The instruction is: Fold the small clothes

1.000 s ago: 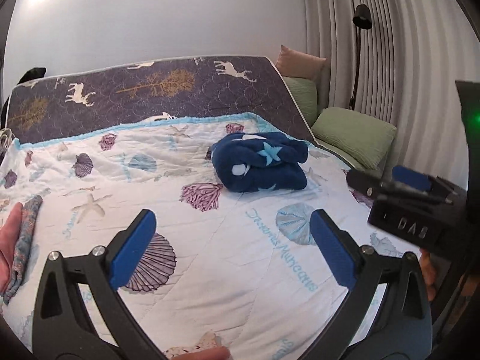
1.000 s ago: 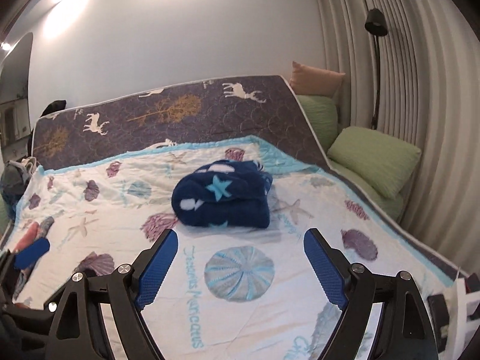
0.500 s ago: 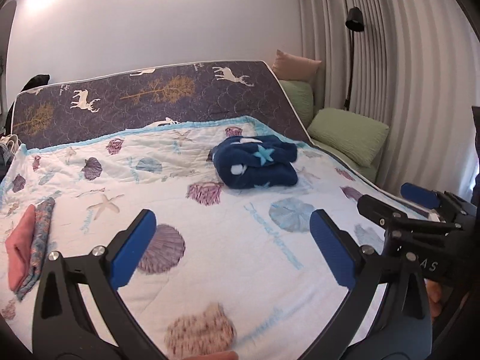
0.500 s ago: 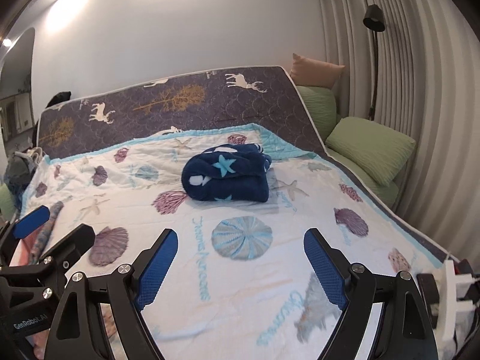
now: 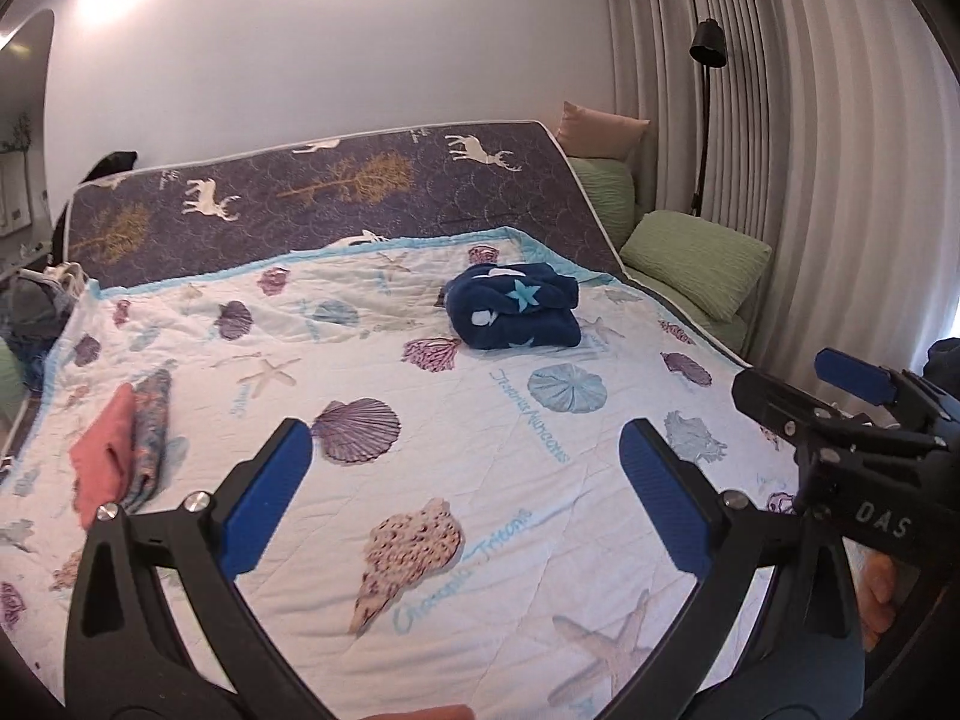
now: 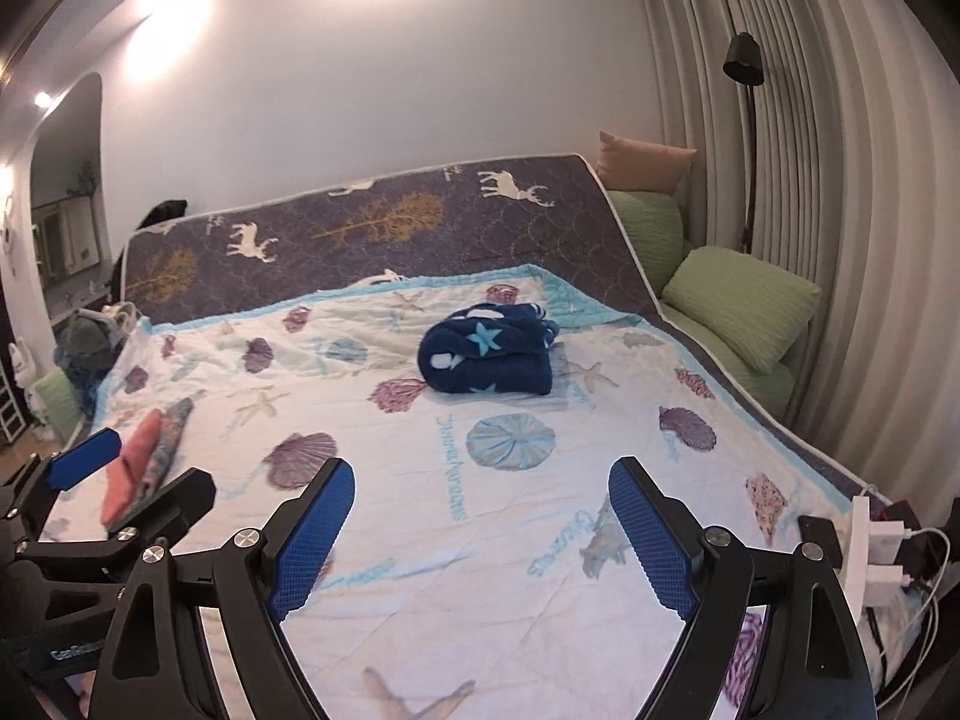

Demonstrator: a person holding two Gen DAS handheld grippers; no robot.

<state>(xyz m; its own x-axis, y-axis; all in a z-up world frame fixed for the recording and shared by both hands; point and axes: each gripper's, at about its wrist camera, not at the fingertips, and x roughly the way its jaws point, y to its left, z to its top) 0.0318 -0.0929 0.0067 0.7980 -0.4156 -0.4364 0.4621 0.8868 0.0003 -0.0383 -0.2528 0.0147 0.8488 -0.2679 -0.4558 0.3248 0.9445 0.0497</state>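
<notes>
My left gripper (image 5: 462, 501) and right gripper (image 6: 480, 531) hang spread and empty; the pink cloth (image 5: 105, 456), mid-left of frame, lies lengthwise away from me, nearer my left

Both cameras are looking forward and slightly down from the near edge of the bed, across its white seashell-printed quilt (image 5: 480, 420) toward the far edge. The left view is sitting leftward, the right view rightward, each catching the other's tool. Both are sharing the folded navy star-patterned fleece (image 5: 516, 313) (image 6: 487, 355), well away.
</notes>
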